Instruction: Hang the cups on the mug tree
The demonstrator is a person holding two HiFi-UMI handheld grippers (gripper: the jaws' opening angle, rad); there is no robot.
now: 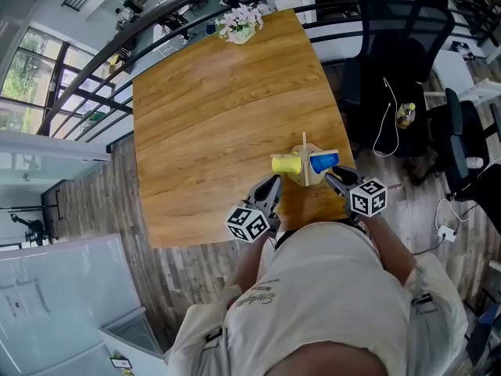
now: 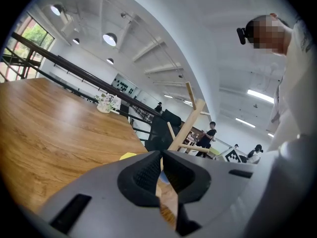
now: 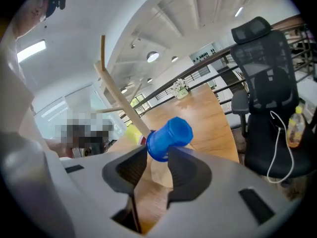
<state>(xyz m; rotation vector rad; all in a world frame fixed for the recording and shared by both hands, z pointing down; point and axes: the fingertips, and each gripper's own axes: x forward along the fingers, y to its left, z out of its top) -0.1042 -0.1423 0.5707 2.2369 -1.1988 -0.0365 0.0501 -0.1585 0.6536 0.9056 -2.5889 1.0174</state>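
At the far left, a railing (image 1: 94, 92) runs along the far-left edge of the table (image 1: 203, 116), and a pot of flowers (image 1: 240, 23) stands at the table's far edge. Nearer, the left gripper (image 1: 272, 185) hovers over the near edge of the table, a little left of the mug tree (image 1: 306, 167) and apart from it. Its jaws are pressed together with nothing between them, and its own view looks past them to the tree's slanted pegs. A yellow cup (image 1: 286, 164) hangs on its side from a peg on the tree's left. The tree stands on the near right part of the table, close to the person (image 1: 329, 304). A blue cup (image 1: 323, 162) hangs on its side from a peg on the tree's right. The right gripper (image 1: 335, 177) sits just beside this cup, on its near right. In the right gripper view its jaws stand partly spread and the cup's wide rim lies just beyond their tips. The rim is broader than the gap, and nothing is pinched between the pads. Whether the tips touch the rim I cannot tell. Right of the table, on the floor, stands a black chair (image 1: 395, 22) with a bottle (image 1: 405, 114) on its seat.
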